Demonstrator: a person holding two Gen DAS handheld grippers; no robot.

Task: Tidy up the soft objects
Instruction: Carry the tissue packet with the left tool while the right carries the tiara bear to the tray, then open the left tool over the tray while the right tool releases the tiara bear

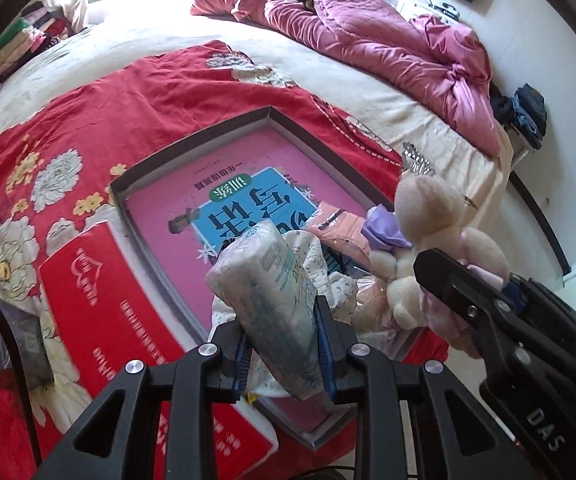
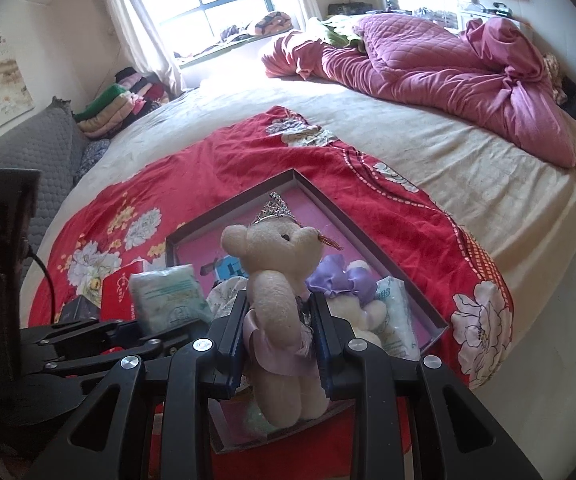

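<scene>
My left gripper (image 1: 284, 320) is shut on a white tissue pack (image 1: 268, 292) and holds it above the near end of a shallow grey-rimmed box (image 1: 192, 140) with a pink and blue bottom. My right gripper (image 2: 280, 312) is shut on a cream teddy bear (image 2: 276, 280) with a silver tiara and a pink skirt, held over the same box (image 2: 351, 216). The bear also shows in the left wrist view (image 1: 427, 216). The tissue pack shows in the right wrist view (image 2: 168, 296). A purple bow (image 2: 335, 280), a second tissue pack (image 2: 397, 316) and a floral cloth (image 1: 327, 280) lie in the box.
The box rests on a red floral blanket (image 1: 88, 112) on a cream bed (image 2: 447, 152). A red flat box (image 1: 108, 288) lies left of the box. A crumpled pink quilt (image 2: 447, 64) is at the far right. Folded clothes (image 2: 124, 96) are stacked by the window.
</scene>
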